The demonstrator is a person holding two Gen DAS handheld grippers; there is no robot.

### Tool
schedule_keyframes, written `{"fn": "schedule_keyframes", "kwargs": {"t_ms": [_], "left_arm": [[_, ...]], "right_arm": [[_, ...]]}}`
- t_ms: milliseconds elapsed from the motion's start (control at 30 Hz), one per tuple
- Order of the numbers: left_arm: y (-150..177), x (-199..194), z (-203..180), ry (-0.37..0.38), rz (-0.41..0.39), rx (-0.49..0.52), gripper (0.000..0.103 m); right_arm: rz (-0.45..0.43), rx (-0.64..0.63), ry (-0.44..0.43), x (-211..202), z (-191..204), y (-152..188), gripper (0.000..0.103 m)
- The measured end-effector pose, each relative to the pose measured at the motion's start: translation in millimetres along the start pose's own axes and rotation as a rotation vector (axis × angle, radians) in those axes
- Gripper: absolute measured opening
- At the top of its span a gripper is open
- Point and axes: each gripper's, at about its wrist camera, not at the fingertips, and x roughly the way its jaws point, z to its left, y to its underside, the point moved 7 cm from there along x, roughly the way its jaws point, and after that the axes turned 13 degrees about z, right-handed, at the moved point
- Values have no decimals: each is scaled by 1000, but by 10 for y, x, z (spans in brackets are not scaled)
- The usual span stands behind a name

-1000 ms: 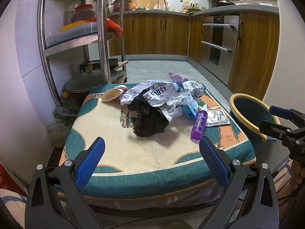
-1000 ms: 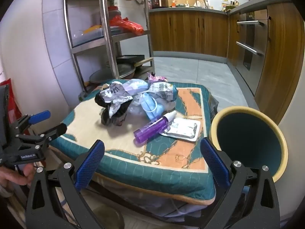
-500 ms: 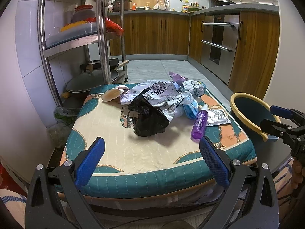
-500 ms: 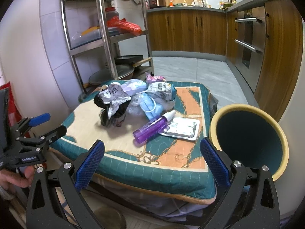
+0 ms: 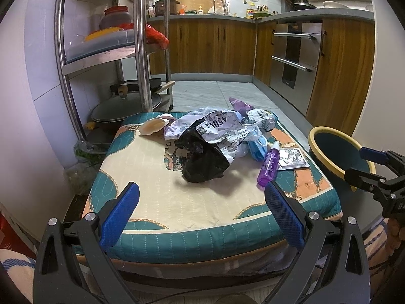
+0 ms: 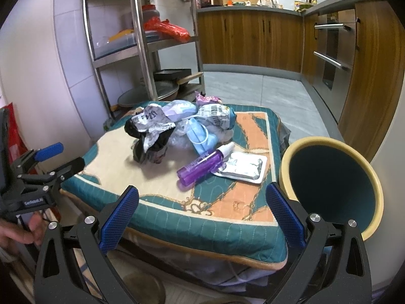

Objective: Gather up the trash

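Observation:
A heap of trash lies on a quilted cushion (image 5: pixel 157 202) (image 6: pixel 243 217): a black bag with crumpled printed wrappers (image 5: pixel 205 149) (image 6: pixel 152 131), a blue face mask (image 5: pixel 257 147) (image 6: pixel 200 136), a purple spray bottle (image 5: pixel 269 164) (image 6: pixel 202 164) and a silver foil packet (image 5: pixel 291 158) (image 6: pixel 240 168). A teal bin with a yellow rim (image 5: pixel 334 149) (image 6: pixel 331 185) stands right of the cushion. My left gripper (image 5: pixel 202 212) is open at the cushion's near edge. My right gripper (image 6: pixel 202 212) is open too, short of the bottle. Both are empty.
A steel shelf rack (image 5: pixel 139 50) (image 6: pixel 141 40) with pots and a red bag stands behind the cushion on the left. Wooden kitchen cabinets (image 5: pixel 210 48) and an oven (image 5: pixel 293 58) line the back and right. A pale shell-like piece (image 5: pixel 152 126) lies at the cushion's far left.
Both grippers have crept slightly closer to the cushion; the right wrist view shows the trash a little nearer. Nothing was grasped or moved.

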Motion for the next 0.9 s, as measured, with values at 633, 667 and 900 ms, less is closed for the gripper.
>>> {"fn": "schedule_keyframes", "kwargs": {"t_ms": [633,667,900], "left_arm": [[8,30,3,-1,10,-3,98],[10,35,0,-1,12,-3,98],[8,89,-14,-11,32,-9,98]], "right_arm": [[13,-1,-4,43,6,19,99],[14,-1,-5,47,7,21,99],[22,6,24,75,2,29,99]]}}
